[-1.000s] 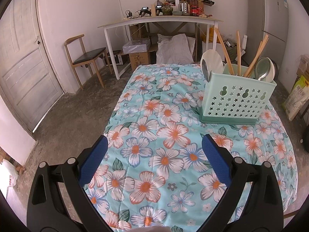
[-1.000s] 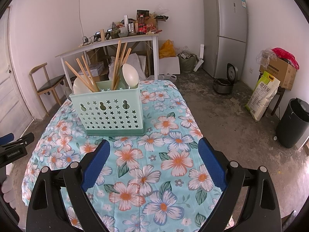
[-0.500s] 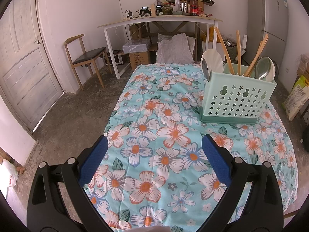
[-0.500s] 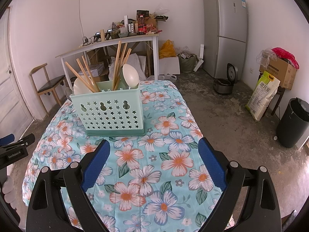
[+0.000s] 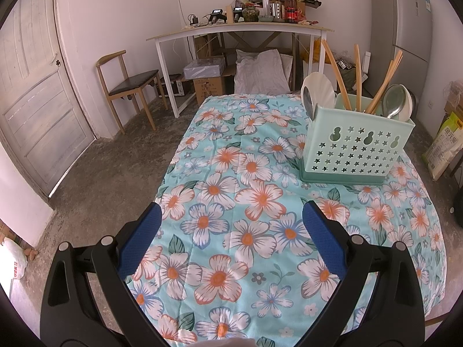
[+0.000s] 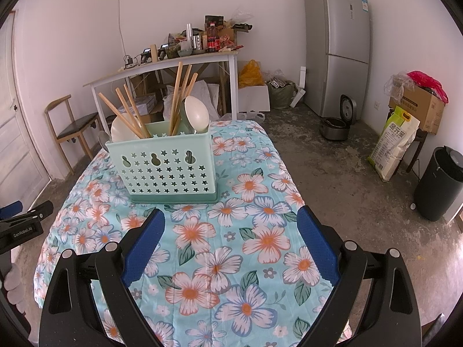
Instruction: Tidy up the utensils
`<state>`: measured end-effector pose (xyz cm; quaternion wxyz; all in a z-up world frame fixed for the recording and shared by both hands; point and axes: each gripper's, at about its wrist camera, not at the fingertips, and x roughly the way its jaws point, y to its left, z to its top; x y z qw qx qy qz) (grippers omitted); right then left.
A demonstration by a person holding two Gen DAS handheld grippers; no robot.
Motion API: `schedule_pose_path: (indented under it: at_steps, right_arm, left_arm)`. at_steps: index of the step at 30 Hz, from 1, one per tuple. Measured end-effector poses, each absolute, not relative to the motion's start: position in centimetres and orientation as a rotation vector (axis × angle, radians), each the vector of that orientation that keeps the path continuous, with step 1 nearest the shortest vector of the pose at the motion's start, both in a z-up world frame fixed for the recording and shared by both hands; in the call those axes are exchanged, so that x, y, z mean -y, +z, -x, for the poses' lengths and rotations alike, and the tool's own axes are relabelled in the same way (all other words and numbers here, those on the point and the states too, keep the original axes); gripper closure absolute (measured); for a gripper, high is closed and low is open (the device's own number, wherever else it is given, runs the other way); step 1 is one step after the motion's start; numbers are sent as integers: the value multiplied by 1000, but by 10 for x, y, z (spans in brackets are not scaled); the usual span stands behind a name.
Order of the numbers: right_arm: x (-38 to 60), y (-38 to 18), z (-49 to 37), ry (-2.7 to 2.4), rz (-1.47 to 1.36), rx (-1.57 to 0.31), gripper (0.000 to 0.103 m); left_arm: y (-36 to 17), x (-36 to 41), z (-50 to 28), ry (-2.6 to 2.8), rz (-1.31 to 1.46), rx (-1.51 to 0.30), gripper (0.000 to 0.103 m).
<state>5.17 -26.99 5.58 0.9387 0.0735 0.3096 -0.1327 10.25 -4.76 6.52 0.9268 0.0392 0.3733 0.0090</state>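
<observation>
- Left gripper (image 5: 231, 217): jaws spread wide, nothing between the blue pads; held low over the near part of the table, pointing along its length.
- Right gripper (image 6: 231, 221): jaws likewise wide apart and empty; held low over the near end of the table.
- Caddy (image 5: 354, 150) / (image 6: 165, 167): pale green plastic, star and gourd cut-outs, upright on its darker base on the cloth (image 5: 237, 190). It stands ahead and to the right of the left gripper, ahead and a little left of the right one, so between the two lines of sight.
- Chopsticks (image 6: 130, 112): wooden, standing in the caddy in two bunches, long axes near upright and splayed; one bunch leans left in the right wrist view, the other (image 6: 181, 95) rises steeper beside it.
- Spoons: a pale ladle-type bowl (image 6: 196, 114) and a metal spoon (image 5: 395, 102) stand bowl-up in the caddy; a white one (image 5: 317, 94) and a small metal one (image 5: 308, 104) sit at its far left end in the left wrist view.
- Loose utensils: none seen on the cloth in either view.
- Judgement: sorting looks finished or nearly so. The right gripper seems the nearer to the caddy; any further pick would mean reaching forward and down onto upright handles.
</observation>
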Motion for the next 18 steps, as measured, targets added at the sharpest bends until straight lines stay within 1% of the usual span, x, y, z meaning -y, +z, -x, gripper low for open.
schedule_pose_path:
  at_steps: [18]
  right_arm:
    - [270,56,-51,-271,-152,-632,13]
  left_arm:
    - [65,48,-102,18,-81,-766,9]
